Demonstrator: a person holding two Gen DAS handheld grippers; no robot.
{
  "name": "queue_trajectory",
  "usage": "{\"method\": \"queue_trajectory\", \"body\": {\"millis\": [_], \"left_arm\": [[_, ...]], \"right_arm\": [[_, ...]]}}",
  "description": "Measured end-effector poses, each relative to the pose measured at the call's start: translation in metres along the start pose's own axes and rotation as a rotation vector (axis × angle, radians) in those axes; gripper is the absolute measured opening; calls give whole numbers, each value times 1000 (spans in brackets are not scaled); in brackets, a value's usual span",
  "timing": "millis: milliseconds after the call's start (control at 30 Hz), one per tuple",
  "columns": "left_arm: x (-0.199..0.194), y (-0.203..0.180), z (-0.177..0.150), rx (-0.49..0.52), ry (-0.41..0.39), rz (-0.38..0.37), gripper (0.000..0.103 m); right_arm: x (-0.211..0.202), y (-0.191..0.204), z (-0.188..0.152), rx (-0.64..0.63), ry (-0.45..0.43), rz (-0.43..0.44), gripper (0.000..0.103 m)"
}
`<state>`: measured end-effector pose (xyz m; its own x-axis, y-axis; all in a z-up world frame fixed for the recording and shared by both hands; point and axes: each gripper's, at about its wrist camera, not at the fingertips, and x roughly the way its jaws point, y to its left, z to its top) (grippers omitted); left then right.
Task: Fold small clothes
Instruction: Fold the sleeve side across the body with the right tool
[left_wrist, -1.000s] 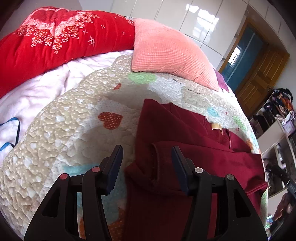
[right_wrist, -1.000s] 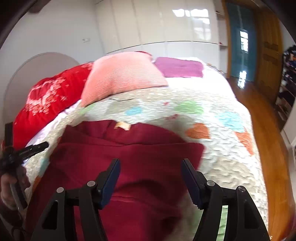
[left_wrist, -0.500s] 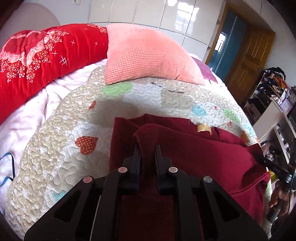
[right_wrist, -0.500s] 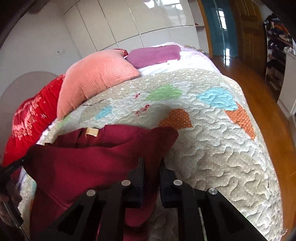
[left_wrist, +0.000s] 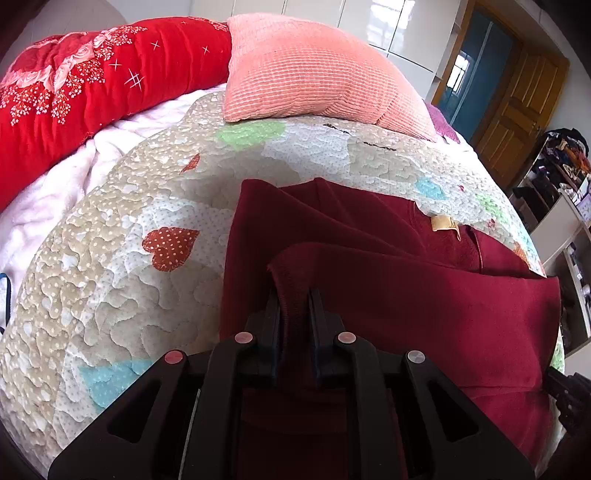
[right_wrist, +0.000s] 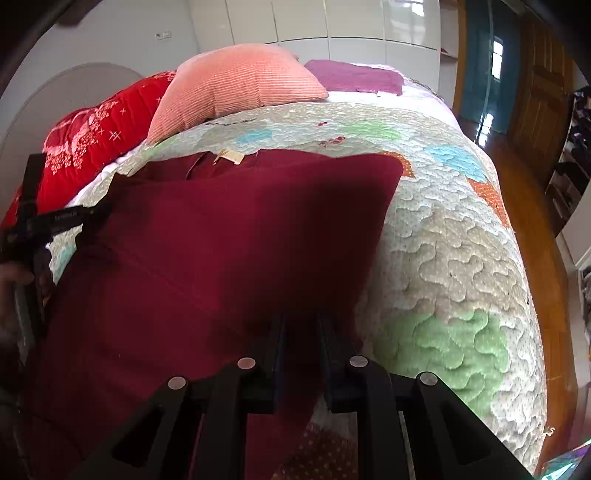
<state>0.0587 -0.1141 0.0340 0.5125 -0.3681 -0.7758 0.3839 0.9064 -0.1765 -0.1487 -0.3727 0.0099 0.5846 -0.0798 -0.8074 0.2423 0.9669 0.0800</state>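
Left gripper (left_wrist: 294, 306): clenched on hem of maroon garment (left_wrist: 424, 295). Right gripper (right_wrist: 301, 332): clamped on the opposite near corner. Garment: on quilt (left_wrist: 110, 266), near half lifted (fold in progress, unfinished); pink pillow (left_wrist: 317, 70) beyond.

Lying across the bed: a quilted bedspread (left_wrist: 155, 280) patched with hearts. Resting at its far edge, a salmon-pink ribbed pillow (left_wrist: 317, 70), touching a red floral quilt (left_wrist: 85, 96) bunched to the left. Showing beneath, a pale pink blanket (left_wrist: 55, 192). Sitting behind the pillow, a purple cushion (right_wrist: 354, 75). Standing beyond, white wardrobe doors (right_wrist: 332, 22), a wooden door (left_wrist: 517, 110), open shelving (left_wrist: 565, 206).
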Motion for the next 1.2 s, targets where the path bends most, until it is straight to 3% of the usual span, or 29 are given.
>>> {"method": "queue_trajectory", "body": {"millis": [133, 267, 367, 467, 533, 633, 767, 1133, 1200], "left_arm": [[-14, 1, -1, -6, -2, -3, 13], [-32, 3, -4, -14, -36, -12, 14], [-35, 1, -9, -10, -47, -2, 14], [-24, -1, -12, 2, -31, 37, 14], [-15, 2, -14, -6, -16, 55, 19], [-14, 4, -14, 1, -10, 46, 20], [-27, 4, -16, 5, -17, 63, 20], [-90, -8, -47, 60, -76, 65, 21], [-101, -11, -55, 64, -75, 56, 37]], "right_arm": [[-23, -9, 9, 80, -24, 36, 15], [-34, -3, 18, 65, -87, -3, 16], [-21, 1, 19, 70, -73, 14, 18], [10, 1, 15, 69, 7, -28, 19], [11, 0, 14, 79, -13, -21, 19], [-5, -2, 15, 101, -13, 1, 21], [-33, -4, 8, 112, -51, 17, 36], [-100, -2, -28, 154, -112, 92, 40], [-111, 1, -36, 152, -115, 108, 44]]}}
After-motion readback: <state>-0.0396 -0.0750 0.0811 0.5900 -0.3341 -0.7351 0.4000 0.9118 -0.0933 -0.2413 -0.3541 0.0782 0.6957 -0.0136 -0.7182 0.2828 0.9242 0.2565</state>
